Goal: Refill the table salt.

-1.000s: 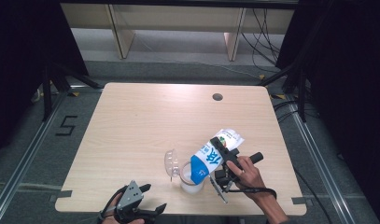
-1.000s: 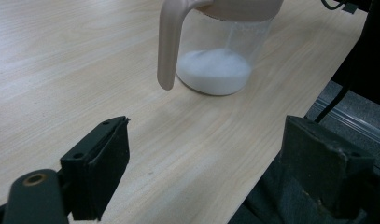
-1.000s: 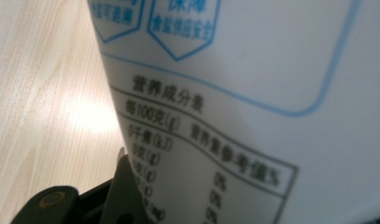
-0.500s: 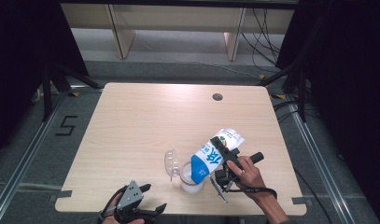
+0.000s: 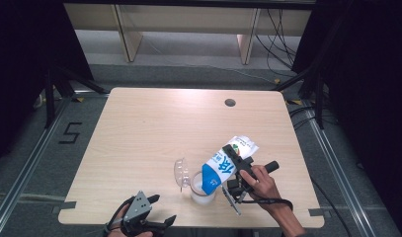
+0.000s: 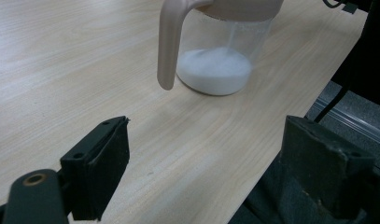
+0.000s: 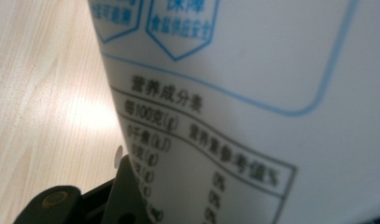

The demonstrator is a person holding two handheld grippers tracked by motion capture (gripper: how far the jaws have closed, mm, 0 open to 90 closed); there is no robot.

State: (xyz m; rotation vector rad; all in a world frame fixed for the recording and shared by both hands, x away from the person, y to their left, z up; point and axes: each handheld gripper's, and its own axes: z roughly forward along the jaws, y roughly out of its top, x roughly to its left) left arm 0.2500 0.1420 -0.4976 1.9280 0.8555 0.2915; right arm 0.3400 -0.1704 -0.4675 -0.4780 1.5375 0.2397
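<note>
Noted almost no shift over the last second: kept the right hand-held gripper [image 5: 236,173] clamped on the glossy white-and-blue printed pack [image 5: 219,169], tilted mouth-down just ahead of its jaws over the clear jug [image 5: 202,194], so judged pouring as ongoing. Saw a thin stream and a low mound of fine white granules [image 6: 214,70] inside the round, transparent jug with smooth beige handle [image 6: 167,44], just ahead of the left hand-held gripper [image 6: 201,172], jaws wide apart and empty above the pale wood-grain table [image 5: 154,128].

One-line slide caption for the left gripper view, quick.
Open left gripper idles near the table edge, facing a clear jug as white powder streams in.
</note>
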